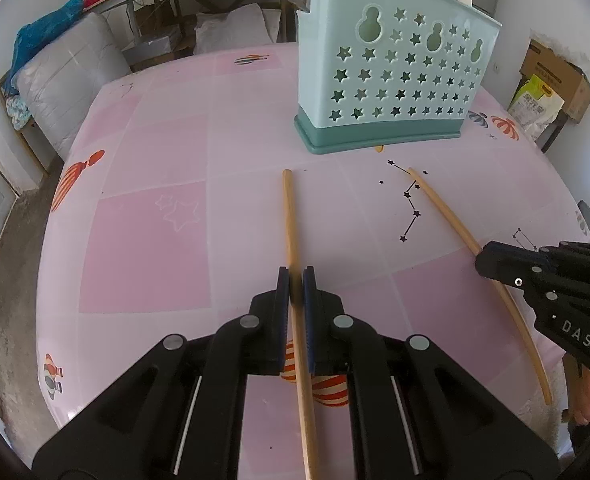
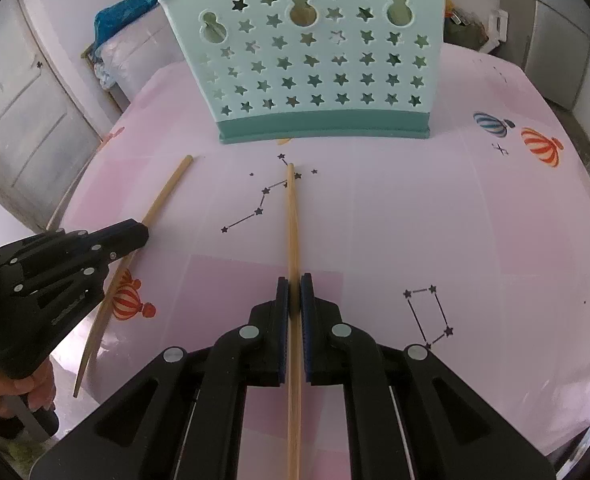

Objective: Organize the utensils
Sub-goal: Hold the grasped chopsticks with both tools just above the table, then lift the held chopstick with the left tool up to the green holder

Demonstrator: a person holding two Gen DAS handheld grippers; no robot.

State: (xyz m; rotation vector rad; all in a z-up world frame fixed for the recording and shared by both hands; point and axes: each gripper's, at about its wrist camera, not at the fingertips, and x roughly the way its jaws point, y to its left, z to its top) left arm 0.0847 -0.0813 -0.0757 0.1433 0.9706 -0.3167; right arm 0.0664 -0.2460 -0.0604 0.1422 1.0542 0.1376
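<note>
We see our left gripper (image 1: 296,280) pinching one chopstick (image 1: 291,216). Our right gripper (image 2: 294,286) pinches the other chopstick (image 2: 292,216).

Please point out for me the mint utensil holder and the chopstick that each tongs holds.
mint utensil holder (image 2: 315,76), right wrist view, on its star-pierced front wall.
left chopstick (image 1: 291,220), left wrist view, on its shaft ahead of the tongs.
right chopstick (image 2: 292,220), right wrist view, on its shaft.
</note>
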